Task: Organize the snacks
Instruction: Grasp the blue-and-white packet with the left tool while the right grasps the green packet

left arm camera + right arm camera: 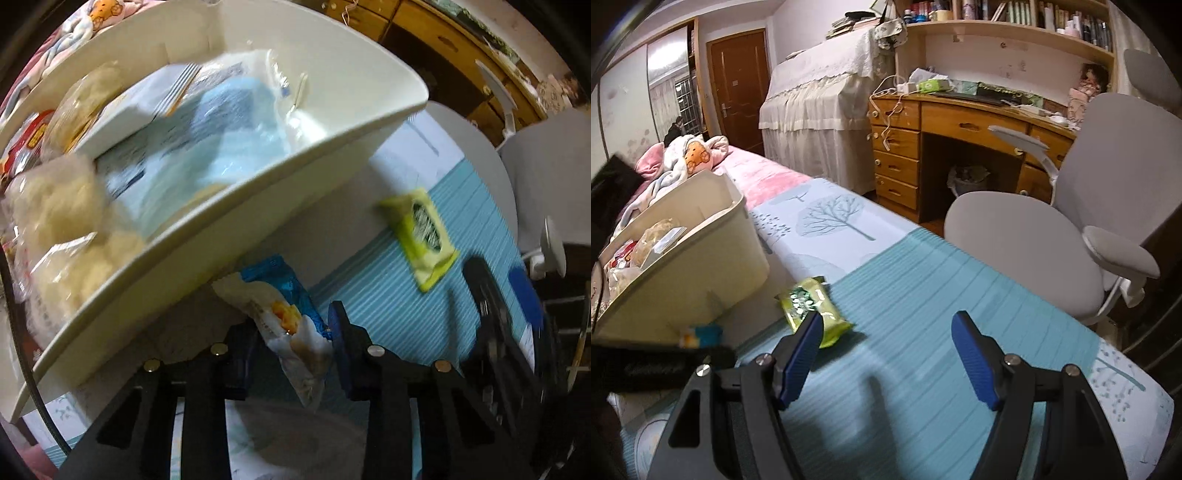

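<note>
Clamping 1 blue snack pack [291, 325], left tongs [295, 343]; right tongs [886, 354] apart nr 1 green pack [812, 306]

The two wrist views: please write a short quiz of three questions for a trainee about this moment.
1. True or false: the left gripper is shut on a blue and white snack packet.
2. Which snack lies loose on the bed cover? A) a red can B) a green packet C) a banana
3. Fill in: the right gripper is ____ and holds nothing.

Key: 1. True; its blue pads press the packet from both sides, just outside the cream bin. 2. B, the green packet, beside the bin. 3. Open.
</note>
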The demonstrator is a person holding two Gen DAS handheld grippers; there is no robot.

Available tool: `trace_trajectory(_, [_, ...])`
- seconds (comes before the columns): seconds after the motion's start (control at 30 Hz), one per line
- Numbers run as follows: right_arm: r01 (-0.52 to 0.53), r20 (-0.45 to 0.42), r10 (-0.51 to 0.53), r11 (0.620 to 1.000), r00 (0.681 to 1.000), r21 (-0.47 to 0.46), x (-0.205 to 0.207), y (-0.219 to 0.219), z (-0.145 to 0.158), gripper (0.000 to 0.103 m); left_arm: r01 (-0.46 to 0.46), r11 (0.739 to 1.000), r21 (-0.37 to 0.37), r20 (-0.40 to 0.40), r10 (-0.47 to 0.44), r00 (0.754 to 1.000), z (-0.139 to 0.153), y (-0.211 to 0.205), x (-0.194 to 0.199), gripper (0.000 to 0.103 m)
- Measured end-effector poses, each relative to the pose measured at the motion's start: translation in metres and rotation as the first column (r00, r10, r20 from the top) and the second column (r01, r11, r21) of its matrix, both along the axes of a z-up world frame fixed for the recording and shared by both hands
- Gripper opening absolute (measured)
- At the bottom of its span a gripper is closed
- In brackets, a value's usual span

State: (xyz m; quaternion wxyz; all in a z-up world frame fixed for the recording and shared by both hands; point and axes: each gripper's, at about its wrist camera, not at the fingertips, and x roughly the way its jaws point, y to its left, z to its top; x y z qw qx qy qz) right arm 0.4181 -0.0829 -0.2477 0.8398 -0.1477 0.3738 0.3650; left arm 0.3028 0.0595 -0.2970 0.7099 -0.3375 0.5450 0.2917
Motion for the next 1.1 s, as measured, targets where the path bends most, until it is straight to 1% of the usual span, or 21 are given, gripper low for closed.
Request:
trace_trajectory(0.17, [-0.035,-0.019,0.035,0.999,0.999,0.009,-0.003,0.019,-0.005,0.072,0.031,0.999,-0.028,-0.019,-0.031,0.999,0.0,-0.005,-0.015,0.032])
trace_trajectory(0.37, [-0.084,-0.02,0.083,0.995,0.996,-0.045,-0.011,0.045,-0.012,0.072,0.065,0.995,-0.075,-0.021,-0.067,0.998,0.004,-0.01,-0.03,0.032])
trace_trajectory(0.47, [-0.099,-0.016,0.097,0.991,0.995,-0.092,-0.015,0.056,-0.016,0.071,0.091,0.993,-0.075,-0.013,-0.092,0.996,0.012,-0.013,-0.04,0.032])
trace_trajectory(0.53, [-0.114,-0.016,0.113,0.987,0.993,-0.116,-0.018,0.06,-0.018,0.066,0.11,0.991,-0.08,-0.004,-0.111,0.994,0.017,-0.014,-0.042,0.032])
trace_trajectory(0.57, [-0.118,-0.022,0.116,0.983,0.993,-0.139,-0.019,0.063,-0.02,0.058,0.117,0.99,-0.08,-0.003,-0.117,0.993,0.021,-0.014,-0.045,0.032])
trace_trajectory(0.6, [-0.113,-0.026,0.111,0.98,0.994,-0.164,-0.018,0.066,-0.023,0.05,0.121,0.989,-0.082,0.0,-0.121,0.993,0.024,-0.014,-0.047,0.032])
trace_trajectory(0.63, [-0.106,-0.03,0.103,0.98,0.994,-0.17,-0.018,0.066,-0.023,0.048,0.123,0.989,-0.084,0.003,-0.123,0.992,0.027,-0.014,-0.049,0.032])
trace_trajectory(0.7, [-0.092,-0.058,0.084,0.981,0.995,-0.168,-0.017,0.065,-0.022,0.037,0.129,0.988,-0.085,0.006,-0.129,0.992,0.034,-0.011,-0.052,0.032])
trace_trajectory(0.77, [-0.07,-0.071,0.058,0.981,0.996,-0.179,-0.018,0.064,-0.021,0.036,0.144,0.986,-0.082,0.01,-0.143,0.99,0.042,-0.006,-0.047,0.032])
trace_trajectory(0.8, [-0.058,-0.077,0.044,0.981,0.996,-0.186,-0.019,0.064,-0.021,0.036,0.153,0.985,-0.08,0.014,-0.152,0.988,0.045,-0.001,-0.039,0.032])
trace_trajectory(0.9, [-0.013,-0.118,-0.012,0.978,0.993,-0.209,-0.025,0.057,-0.018,0.036,0.175,0.982,-0.074,0.032,-0.173,0.984,0.059,-0.003,-0.035,0.032])
trace_trajectory(0.97, [0.023,-0.156,-0.057,0.978,0.986,-0.209,-0.029,0.051,-0.015,0.036,0.208,0.975,-0.084,0.039,-0.205,0.978,0.07,-0.003,-0.034,0.032])
trace_trajectory(1.1, [0.106,-0.217,-0.148,0.975,0.965,-0.193,-0.042,0.034,-0.003,0.036,0.245,0.965,-0.097,0.022,-0.244,0.969,0.085,0.004,-0.03,0.032])
